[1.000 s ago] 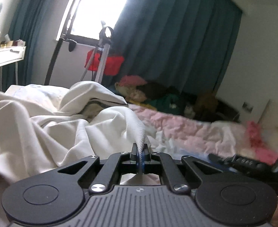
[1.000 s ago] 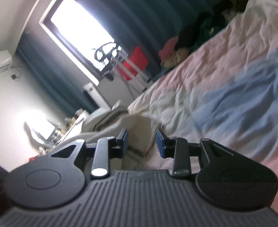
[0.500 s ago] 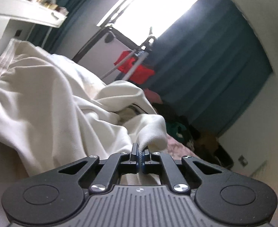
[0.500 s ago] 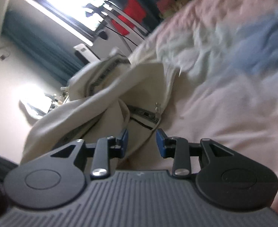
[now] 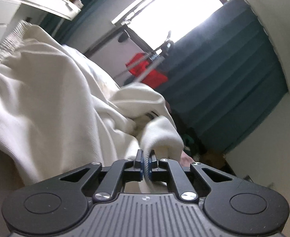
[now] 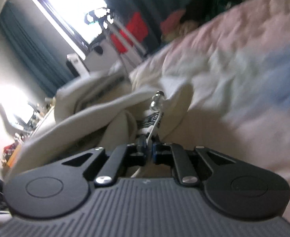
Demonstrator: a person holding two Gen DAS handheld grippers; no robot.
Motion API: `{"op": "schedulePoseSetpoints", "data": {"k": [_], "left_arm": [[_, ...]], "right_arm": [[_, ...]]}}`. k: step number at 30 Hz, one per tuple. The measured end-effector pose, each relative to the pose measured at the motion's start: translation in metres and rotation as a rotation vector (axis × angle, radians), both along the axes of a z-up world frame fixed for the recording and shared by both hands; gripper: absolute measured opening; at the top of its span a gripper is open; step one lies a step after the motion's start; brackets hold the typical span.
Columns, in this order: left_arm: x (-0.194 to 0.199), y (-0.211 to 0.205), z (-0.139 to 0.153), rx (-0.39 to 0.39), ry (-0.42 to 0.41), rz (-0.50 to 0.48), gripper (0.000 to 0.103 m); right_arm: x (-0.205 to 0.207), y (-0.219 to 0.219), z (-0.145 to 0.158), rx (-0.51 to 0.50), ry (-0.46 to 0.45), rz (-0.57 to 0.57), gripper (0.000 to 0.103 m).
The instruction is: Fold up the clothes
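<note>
The left gripper [image 5: 146,163] pinches a ribbed edge of the cream garment [image 5: 46,102] at lower centre, likely to spread it. The right gripper [image 6: 149,148] clamps its drawstring cord [image 6: 154,126]. The garment lies bunched on the pastel bedspread [image 6: 243,75].

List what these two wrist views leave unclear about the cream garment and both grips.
- Cream garment: its type and full shape, cut off by the left view's edge.
- Right gripper: cord or fabric pinched? Blurred.
- Left gripper: which garment part it clamps; folds hide it.
- Bedspread: pattern smeared.
</note>
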State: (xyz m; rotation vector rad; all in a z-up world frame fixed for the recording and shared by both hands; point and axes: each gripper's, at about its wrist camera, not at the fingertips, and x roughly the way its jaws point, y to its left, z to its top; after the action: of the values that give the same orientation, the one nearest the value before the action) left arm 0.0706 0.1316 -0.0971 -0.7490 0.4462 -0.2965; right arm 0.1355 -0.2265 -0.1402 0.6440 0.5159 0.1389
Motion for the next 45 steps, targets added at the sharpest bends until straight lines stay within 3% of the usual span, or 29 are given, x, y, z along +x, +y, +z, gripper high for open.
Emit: {"op": "schedulePoseSetpoints", "data": {"k": [2, 5, 8, 9, 12, 15, 19, 21, 24, 27, 29, 31, 33, 38, 45], "left_arm": [[0.003, -0.009, -0.005, -0.043, 0.034, -0.091, 0.013], [0.003, -0.032, -0.009, 0.019, 0.077, -0.164, 0.018], [-0.001, -0.053, -0.008, 0.075, 0.066, -0.221, 0.032], [-0.004, -0.059, -0.005, 0.094, 0.05, -0.239, 0.042], [-0.013, -0.066, -0.001, 0.127, 0.014, -0.263, 0.047], [-0.016, -0.068, -0.003, 0.134, 0.016, -0.273, 0.047], [-0.016, -0.076, -0.007, 0.161, 0.042, -0.265, 0.047], [-0.016, -0.074, -0.005, 0.15, 0.059, -0.255, 0.047], [-0.019, -0.069, -0.006, 0.127, 0.081, -0.249, 0.048], [-0.016, -0.066, -0.009, 0.095, 0.117, -0.243, 0.048], [-0.017, -0.063, -0.01, 0.07, 0.141, -0.236, 0.049], [-0.02, -0.063, -0.009, 0.064, 0.154, -0.228, 0.051], [-0.025, -0.063, -0.008, 0.069, 0.161, -0.223, 0.052], [-0.033, -0.065, -0.006, 0.097, 0.158, -0.214, 0.054], [-0.045, -0.068, 0.001, 0.157, 0.14, -0.166, 0.055]], "right_arm": [[-0.016, -0.026, 0.02, -0.041, -0.034, -0.033, 0.008], [-0.039, -0.074, 0.048, -0.077, -0.058, -0.128, 0.008], [-0.055, -0.125, 0.071, -0.139, -0.07, -0.249, 0.008], [-0.059, -0.141, 0.078, -0.167, -0.073, -0.294, 0.008], [-0.066, -0.192, 0.089, -0.216, -0.049, -0.45, 0.008], [-0.064, -0.233, 0.08, -0.195, 0.061, -0.563, 0.009], [-0.076, -0.251, 0.035, -0.14, 0.202, -0.654, 0.012], [-0.087, -0.254, 0.013, -0.057, 0.276, -0.679, 0.014], [-0.099, -0.254, 0.004, 0.031, 0.297, -0.672, 0.017], [-0.103, -0.243, 0.018, -0.021, 0.282, -0.606, 0.045], [-0.107, -0.231, 0.033, -0.111, 0.24, -0.587, 0.072], [-0.109, -0.223, 0.045, -0.158, 0.185, -0.577, 0.085], [-0.11, -0.216, 0.057, -0.195, 0.131, -0.562, 0.084], [-0.093, -0.193, 0.059, -0.112, 0.053, -0.404, 0.084], [-0.058, -0.175, 0.028, -0.032, 0.081, -0.302, 0.084]]}}
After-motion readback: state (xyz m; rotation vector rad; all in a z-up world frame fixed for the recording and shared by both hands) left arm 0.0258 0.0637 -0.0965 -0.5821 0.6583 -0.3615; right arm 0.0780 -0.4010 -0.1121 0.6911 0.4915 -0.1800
